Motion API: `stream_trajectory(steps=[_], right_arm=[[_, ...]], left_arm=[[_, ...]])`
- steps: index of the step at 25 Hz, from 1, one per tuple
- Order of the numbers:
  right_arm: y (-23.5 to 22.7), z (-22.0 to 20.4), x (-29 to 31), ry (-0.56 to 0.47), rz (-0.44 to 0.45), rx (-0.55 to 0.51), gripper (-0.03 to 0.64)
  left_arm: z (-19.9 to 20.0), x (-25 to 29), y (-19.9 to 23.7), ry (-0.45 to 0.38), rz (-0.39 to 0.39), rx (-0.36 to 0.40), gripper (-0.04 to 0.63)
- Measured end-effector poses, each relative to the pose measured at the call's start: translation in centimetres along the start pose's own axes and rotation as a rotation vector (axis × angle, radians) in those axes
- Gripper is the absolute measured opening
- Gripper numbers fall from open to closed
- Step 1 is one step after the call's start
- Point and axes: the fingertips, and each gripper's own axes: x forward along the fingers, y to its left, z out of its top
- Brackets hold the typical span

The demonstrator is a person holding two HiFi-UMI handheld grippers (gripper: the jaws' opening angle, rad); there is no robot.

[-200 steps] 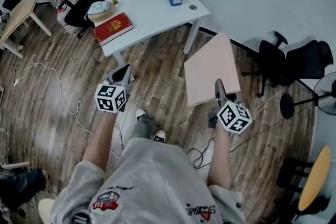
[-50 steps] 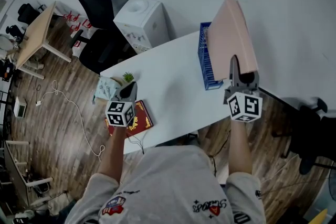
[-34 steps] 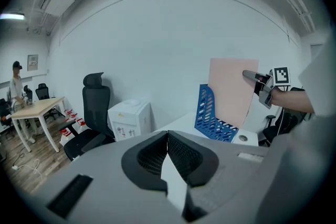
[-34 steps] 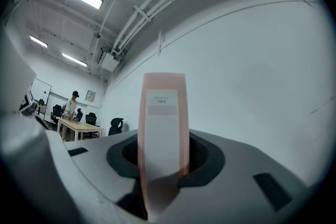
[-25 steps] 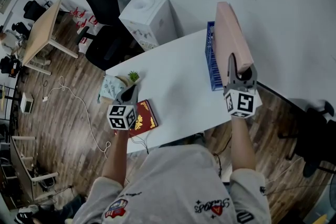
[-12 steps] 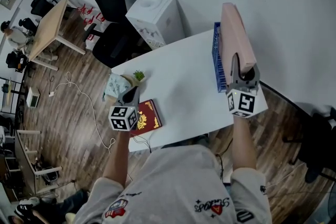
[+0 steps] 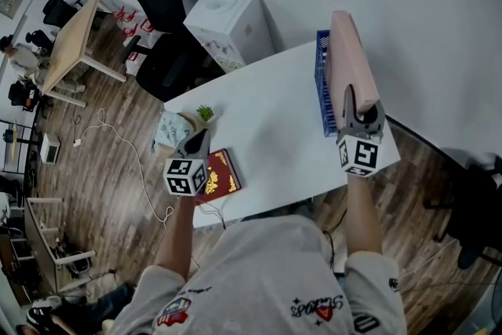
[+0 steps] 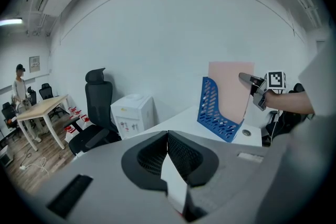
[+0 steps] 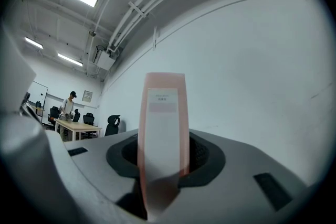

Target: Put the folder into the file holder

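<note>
Nearest, by the front edge of the desk (image 7: 267,129): left gripper (image 7: 196,139) close to a red book (image 7: 220,175), jaws pressed together on nothing. Further out and to the right: right gripper (image 7: 357,102), jaws just eased a shade wider yet clamped across the spine of the folder (image 7: 349,59), white label strip running up from between the pads. Pale pink, broad-backed, flat-sided, standing upright with its lower end dipped into the blue file holder (image 7: 321,94) at the desk's far right corner; hard to tell from these angles whether seated on the bottom, probably not yet. By the look of it, stiff board, keeping its shape when carried by one edge, and light enough for a single grip. Smooth cover, so prone to slide once the pads loosen. Best taken across the spine, high up as here, leaving the weight to hang below and the body plumb for the slot. Perforated blue walls, apparently a close fit, so worth keeping square going down. Beyond the desk: a white water dispenser (image 7: 227,27) and a black office chair (image 7: 161,20).
</note>
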Motion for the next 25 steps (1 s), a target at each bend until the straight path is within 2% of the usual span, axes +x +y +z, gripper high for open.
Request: stream_trajectory(steps=[8,16,25], right_arm=[[-0.2,-2.8,0.3,0.069,-0.003,-0.009,0.161],[-0.1,-2.7,0.2,0.113,-0.009,-0.001,0.164],[0.0,-2.8,0.1,0.108,0.003,-0.023,0.178]], left_arm=[[-0.3,0.8,-0.2,0.005,-0.006,-0.008,0.006],[-0.6,0.3,-0.6,-0.002,-0.013,-0.015,0.006],[-0.7,-0.6,-0.5,-0.014,-0.008,-0.029,0.006]])
